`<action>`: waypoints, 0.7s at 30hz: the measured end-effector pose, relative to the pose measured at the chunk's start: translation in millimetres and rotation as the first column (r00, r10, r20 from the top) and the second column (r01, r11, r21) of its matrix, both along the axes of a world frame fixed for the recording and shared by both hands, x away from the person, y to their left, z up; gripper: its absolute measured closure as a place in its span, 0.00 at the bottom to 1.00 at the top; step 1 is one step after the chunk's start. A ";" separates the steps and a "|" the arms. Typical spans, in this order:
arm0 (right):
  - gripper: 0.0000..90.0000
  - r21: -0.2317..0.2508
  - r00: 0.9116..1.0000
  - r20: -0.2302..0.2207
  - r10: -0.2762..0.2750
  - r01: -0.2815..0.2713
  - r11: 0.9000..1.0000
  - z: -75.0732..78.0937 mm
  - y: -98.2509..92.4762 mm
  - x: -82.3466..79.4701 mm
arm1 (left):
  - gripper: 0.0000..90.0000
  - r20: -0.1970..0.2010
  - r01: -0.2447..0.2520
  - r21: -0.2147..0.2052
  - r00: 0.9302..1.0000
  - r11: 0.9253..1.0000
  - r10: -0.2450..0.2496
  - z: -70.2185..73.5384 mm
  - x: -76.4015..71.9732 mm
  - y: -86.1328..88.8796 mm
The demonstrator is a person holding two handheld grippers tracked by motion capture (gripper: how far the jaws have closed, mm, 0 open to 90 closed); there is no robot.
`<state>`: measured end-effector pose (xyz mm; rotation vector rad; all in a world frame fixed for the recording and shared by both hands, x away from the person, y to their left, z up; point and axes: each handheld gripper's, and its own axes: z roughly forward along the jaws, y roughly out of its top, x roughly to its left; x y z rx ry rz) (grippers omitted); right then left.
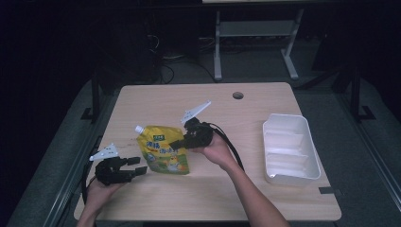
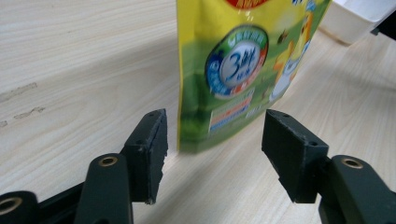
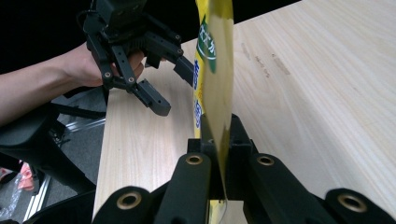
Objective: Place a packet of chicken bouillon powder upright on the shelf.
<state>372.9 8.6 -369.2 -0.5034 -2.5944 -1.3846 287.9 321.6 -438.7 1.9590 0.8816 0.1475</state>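
On the yellow spouted pouch point(image 1: 163, 150) I can read a large "3" inside a round blue-and-green badge in my left gripper view, with a cartoon figure beside it and small striped print below; the rest of the lettering, which looks like Chinese characters on the front in the high view, is too small or blurred for me to make out. The pouch is a glossy yellow stand-up bag shading to green at its lower part, with a white screw cap point(image 1: 139, 128) at its top corner. It sits on the light wooden table point(image 1: 236, 189), near the middle and a little left, well apart from the white compartment tray point(image 1: 302, 177) on the right side. My right gripper point(image 1: 176, 143) has its jaws clamped on the pouch's edge; in the right gripper view the thin yellow film runs straight up between the pressed pads. My left gripper point(image 1: 137, 166) stands with its jaws apart, just beside the pouch's lower corner, the pads either side of it without touching.
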 end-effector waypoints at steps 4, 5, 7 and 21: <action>0.99 -0.010 1.000 0.008 -0.013 0.013 1.000 5.5 -6.7 0.0 | 0.43 -0.005 -0.006 0.024 1.000 1.000 0.006 -2.6 1.0 -0.5; 0.99 -0.010 1.000 0.008 -0.013 0.013 1.000 5.5 -6.7 0.0 | 0.43 -0.006 -0.007 0.029 1.000 1.000 0.007 -3.0 1.0 -0.5; 0.99 -0.015 1.000 0.011 -0.017 0.017 1.000 7.8 -9.2 0.0 | 0.42 -0.003 -0.010 0.034 1.000 0.999 0.010 -3.2 1.1 -0.3; 1.00 -0.022 0.998 0.053 -0.031 0.033 0.999 32.7 -39.4 -4.9 | 0.42 -0.001 -0.026 0.048 1.000 0.998 0.026 -5.5 1.2 1.1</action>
